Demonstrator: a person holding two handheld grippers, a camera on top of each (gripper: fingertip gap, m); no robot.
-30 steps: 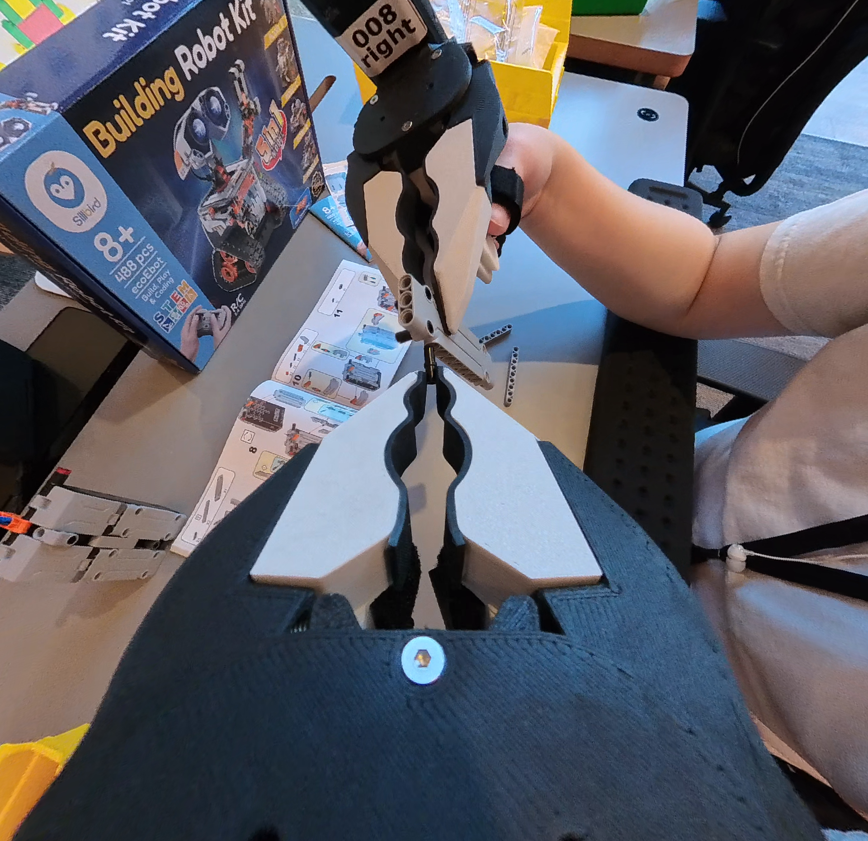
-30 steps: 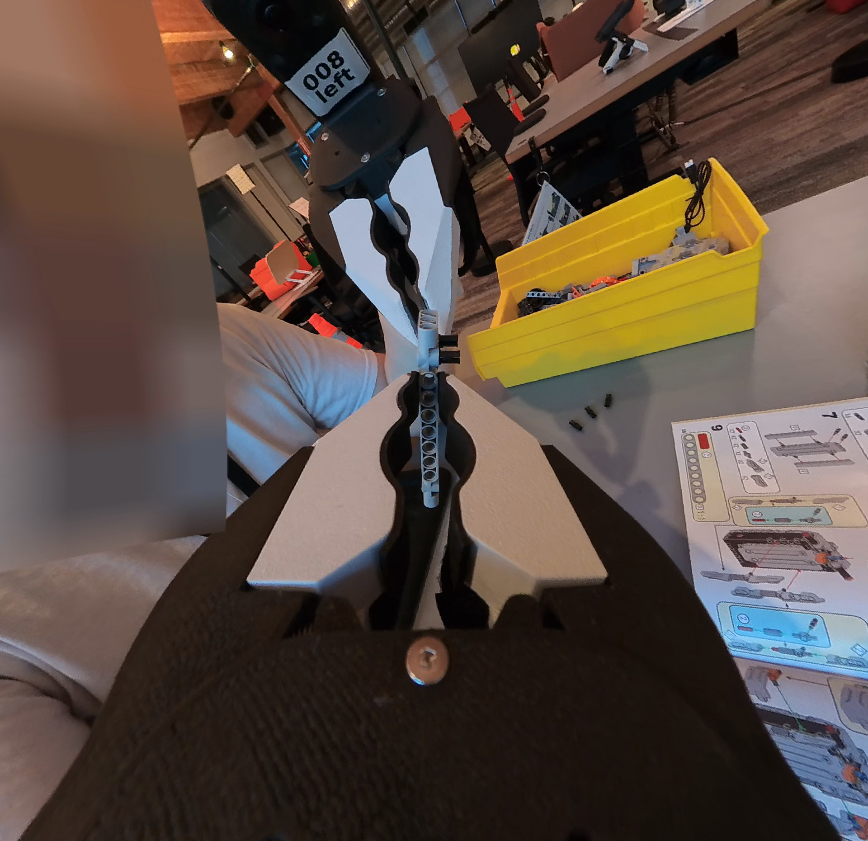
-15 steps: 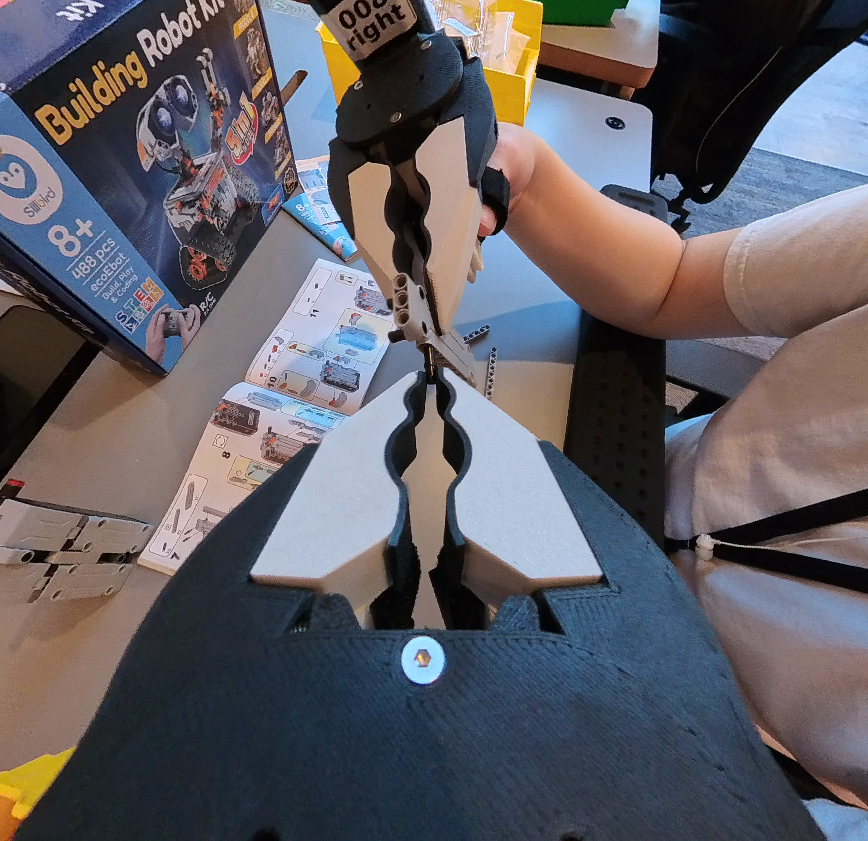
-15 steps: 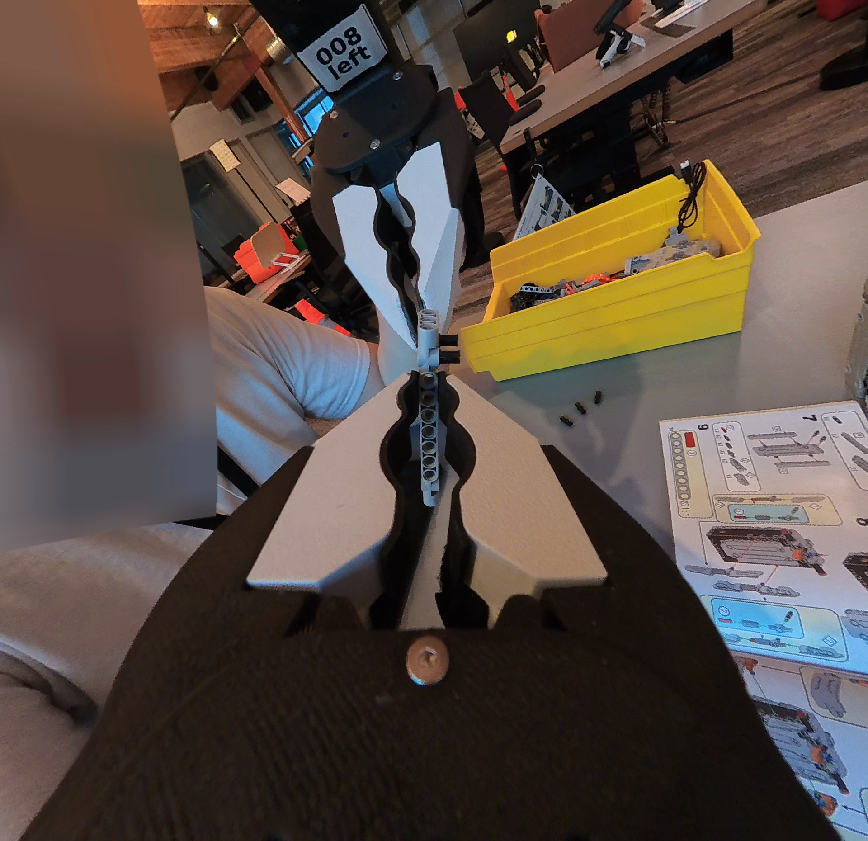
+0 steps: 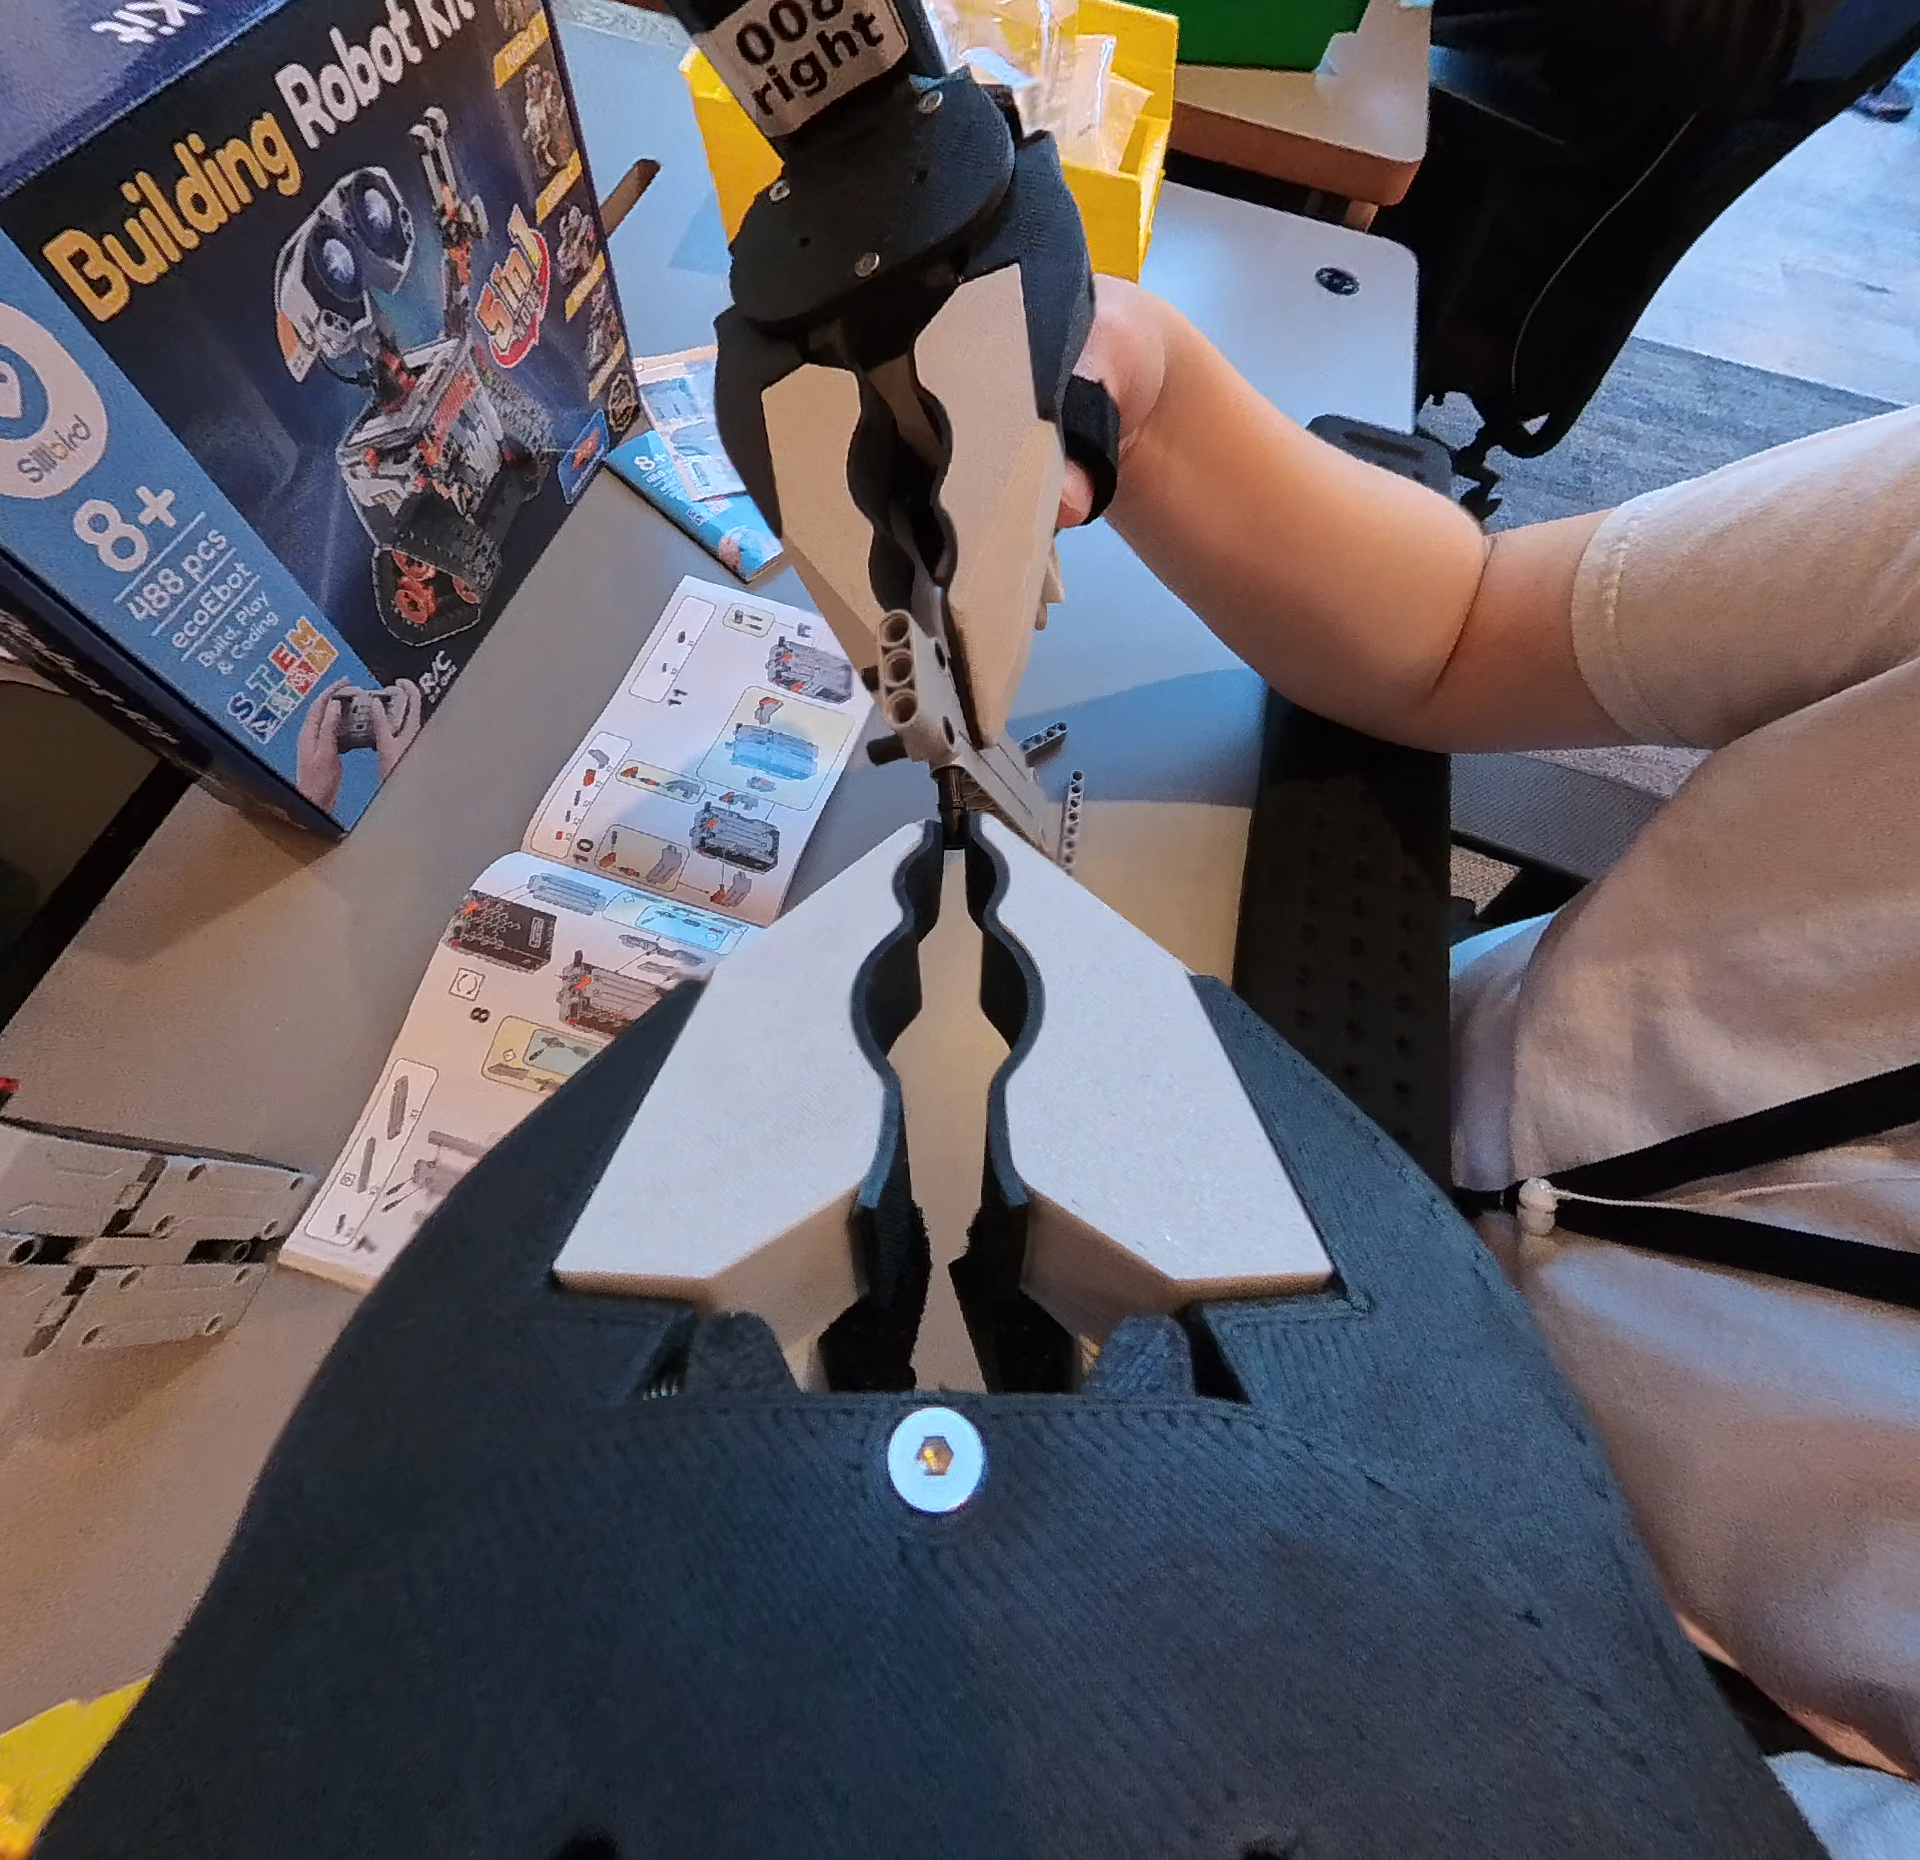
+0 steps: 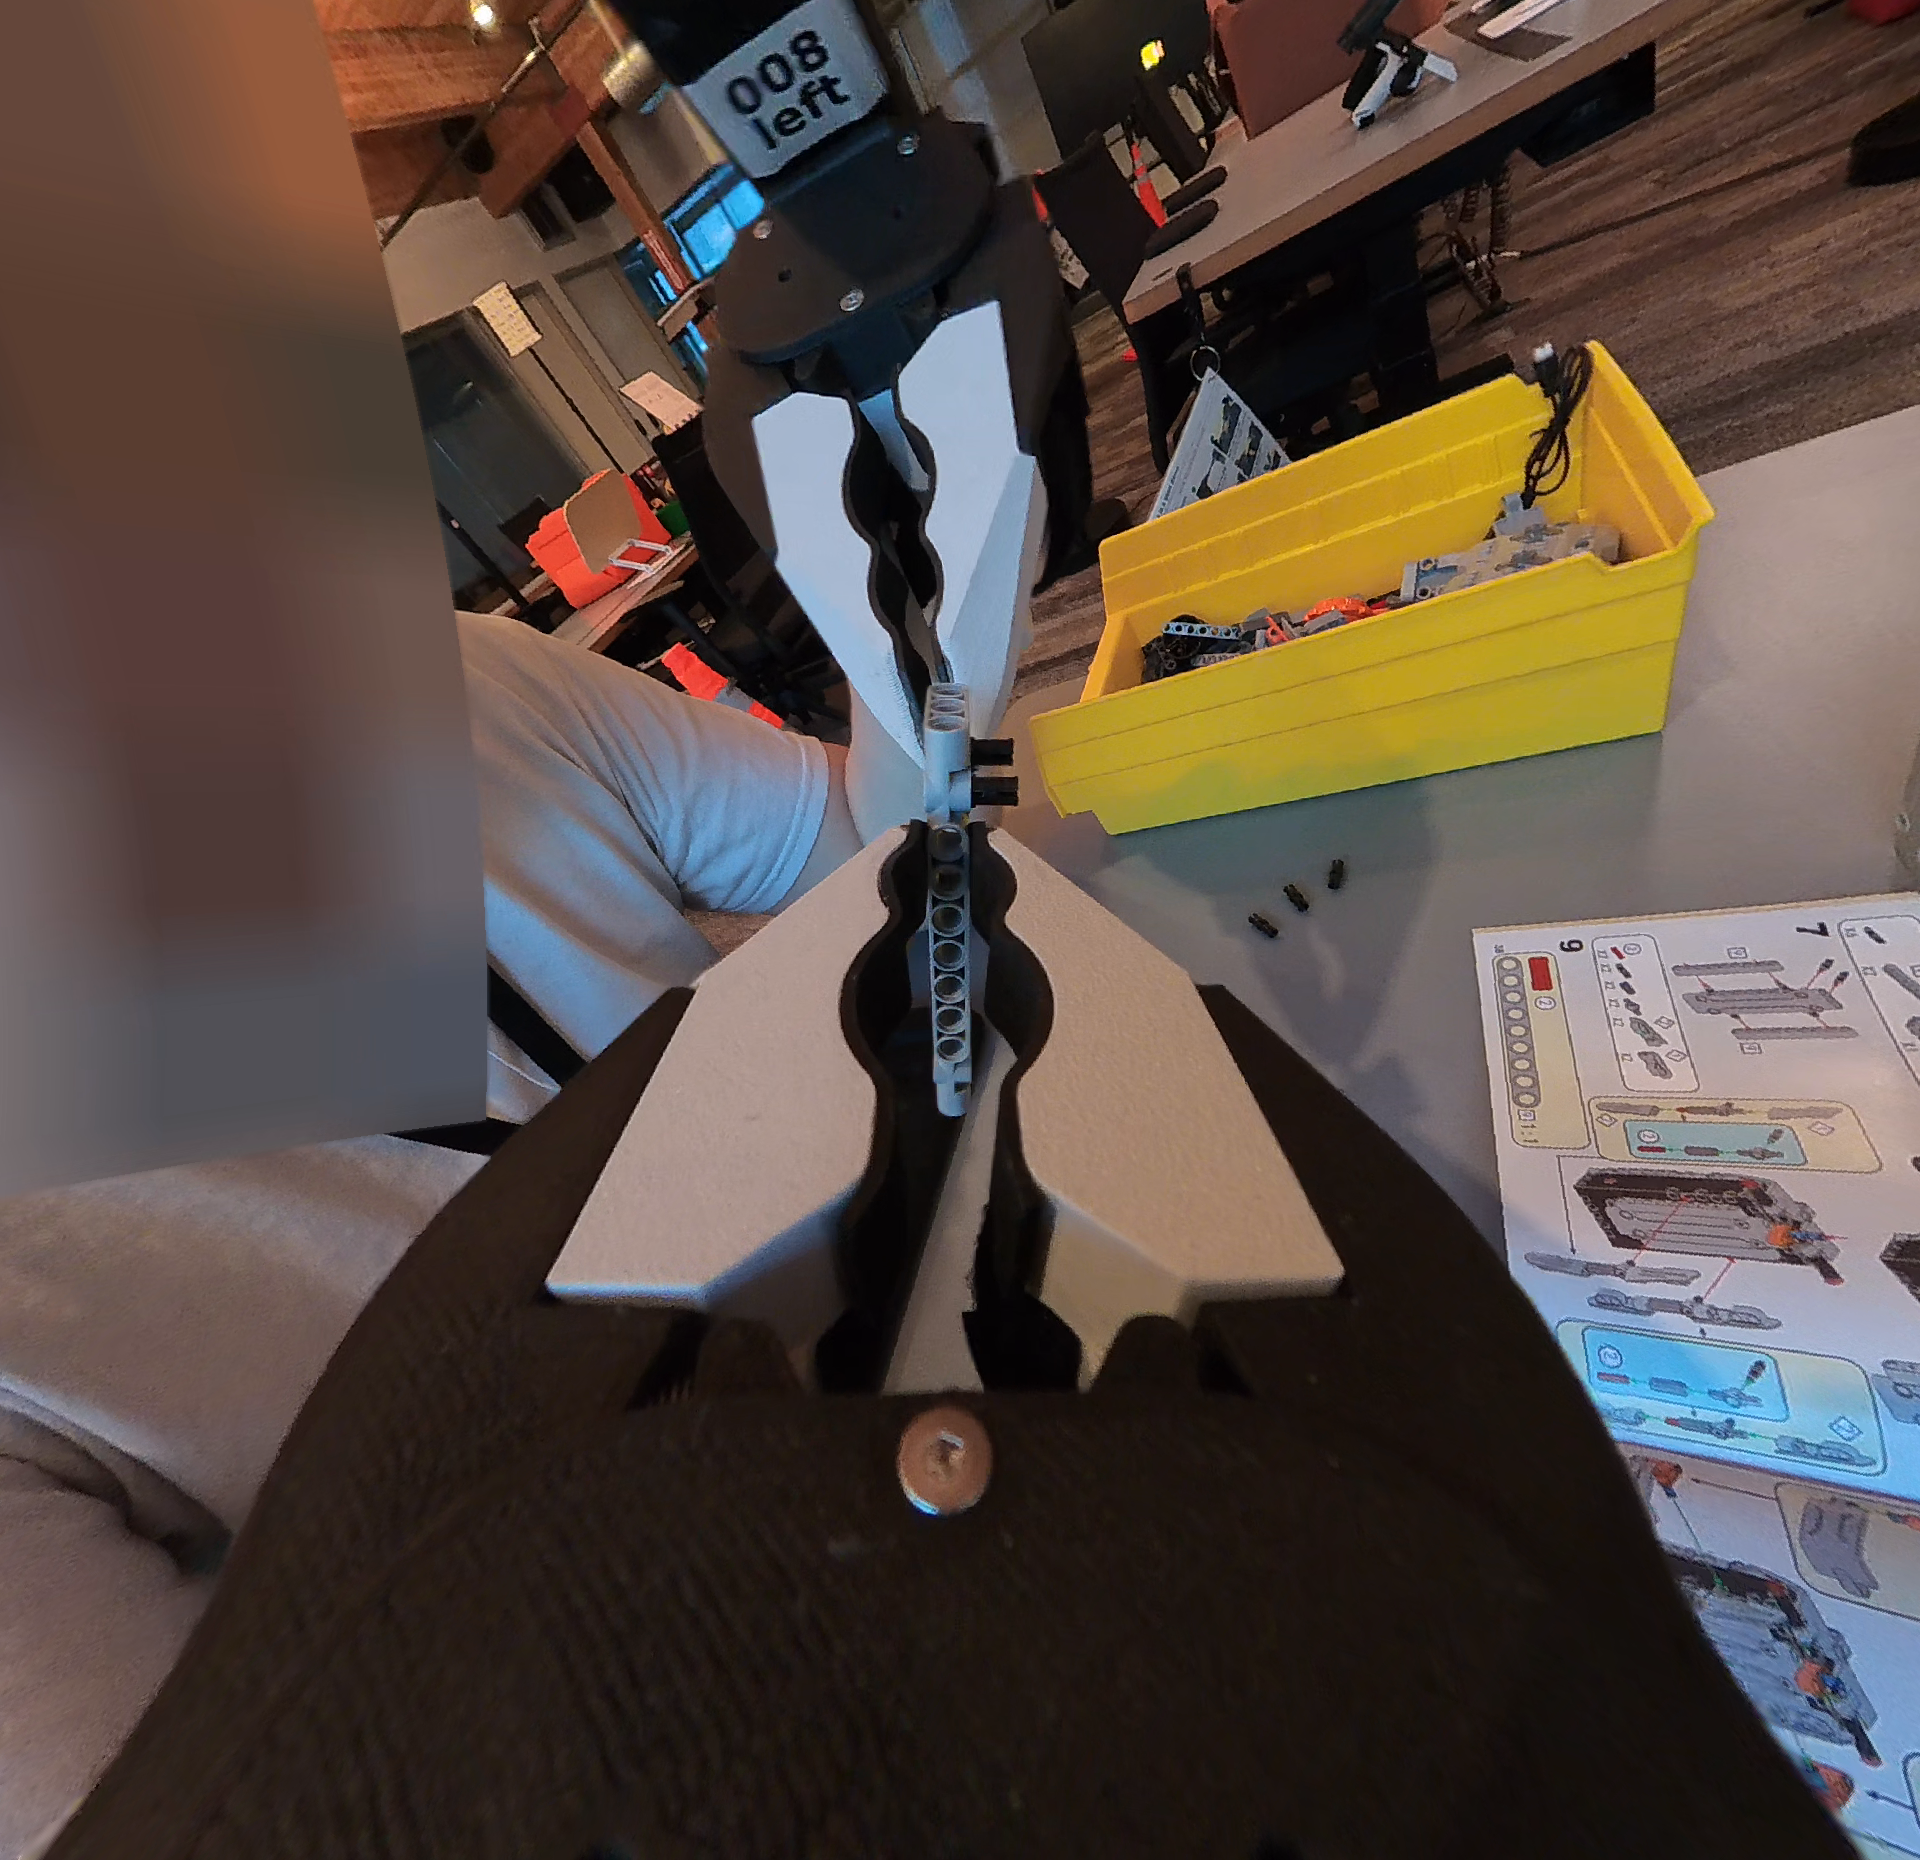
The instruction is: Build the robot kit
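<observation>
My right gripper [image 6: 951, 836] is shut on a long grey holed beam [image 6: 951, 969] that runs back between its fingers. The beam's light grey end [image 6: 943, 745] sticks out past the tips and has two black pins [image 6: 994, 768] in its side. My left gripper [image 5: 954, 839] is shut on a small black pin [image 5: 951, 808] at its tips, and the pin touches the beam end [image 5: 906, 667]. The two grippers meet tip to tip above the grey table [image 5: 229, 937]. Each shows in the other's view: the right gripper [image 5: 961, 735] and the left gripper [image 6: 940, 683].
A blue kit box [image 5: 291, 356] stands at the left. An open instruction booklet [image 5: 665, 844] [image 6: 1704, 1135] lies on the table. A yellow bin [image 6: 1351, 688] holds parts, with three loose black pins [image 6: 1294, 896] by it. Grey assembled parts [image 5: 125, 1239], a black armrest [image 5: 1340, 875] and the person's arm [image 5: 1299, 584] are close. Less than 4 cm separates the two grippers' tips. The black armrest [image 5: 1340, 875] is about 30 cm from both grippers' fingertips.
Both grippers stay shut and tip to tip. The pair has shifted slightly over the table, and the right gripper stands a little more upright in the left wrist view.
</observation>
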